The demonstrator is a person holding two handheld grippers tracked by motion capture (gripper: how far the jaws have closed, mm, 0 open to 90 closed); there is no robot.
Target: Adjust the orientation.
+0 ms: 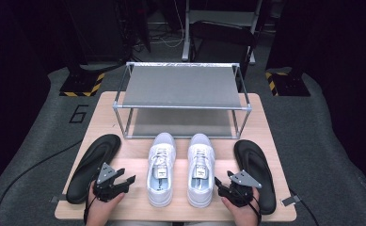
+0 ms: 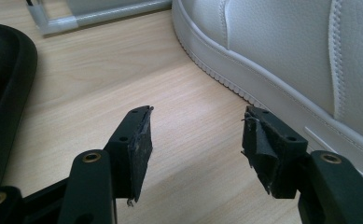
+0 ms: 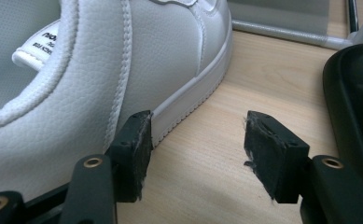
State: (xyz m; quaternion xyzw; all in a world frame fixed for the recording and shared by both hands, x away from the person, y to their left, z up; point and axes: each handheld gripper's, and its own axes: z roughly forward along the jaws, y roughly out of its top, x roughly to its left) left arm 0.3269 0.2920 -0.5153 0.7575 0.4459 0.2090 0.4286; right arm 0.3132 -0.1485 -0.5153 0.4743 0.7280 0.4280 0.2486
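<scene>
Two white sneakers stand side by side in the middle of the table, the left one (image 1: 160, 168) and the right one (image 1: 200, 168), toes toward the rack. A black flip-flop (image 1: 92, 165) lies at the left and another flip-flop (image 1: 256, 172) at the right. My left gripper (image 1: 128, 181) rests open between the left flip-flop (image 2: 2, 102) and the left sneaker (image 2: 291, 60), nothing between its jaws (image 2: 195, 140). My right gripper (image 1: 218, 184) is open beside the right sneaker (image 3: 100, 70), its left pad close to the sole, the right flip-flop (image 3: 354, 102) on its other side.
A two-tier metal-framed shoe rack (image 1: 183, 87) with grey shelves stands at the back of the wooden table (image 1: 133, 207). Dark equipment and yellow-black striped bases surround the table on grey floor.
</scene>
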